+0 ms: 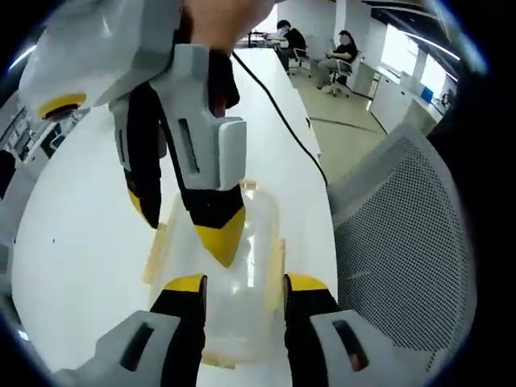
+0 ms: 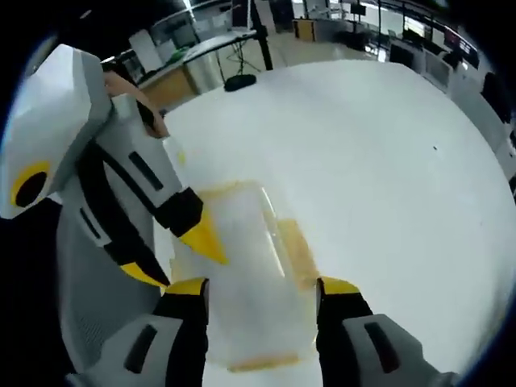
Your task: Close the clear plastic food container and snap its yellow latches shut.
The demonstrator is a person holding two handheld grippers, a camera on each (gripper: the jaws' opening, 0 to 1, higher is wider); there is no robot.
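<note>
The container (image 1: pixel 242 266) lies on the white table (image 1: pixel 81 242), lid down. Both grippers point down over it from opposite ends: left gripper (image 1: pixel 242 284) and right gripper (image 2: pixel 262 286), jaws apart, straddling it.

Your right gripper (image 1: pixel 189 222) covers the far middle of the container (image 1: pixel 242 274) in the left gripper view; whether its tips touch the lid can't be told. Near end of the container sits hidden between your left gripper (image 1: pixel 243 284) jaws. In the right gripper view the container (image 2: pixel 250 274) is blurred; latch (image 2: pixel 297 250) state unreadable. Seated people (image 1: pixel 318 48) far off too small to make out. Mesh chair (image 1: pixel 411 242) cut by the edge.
</note>
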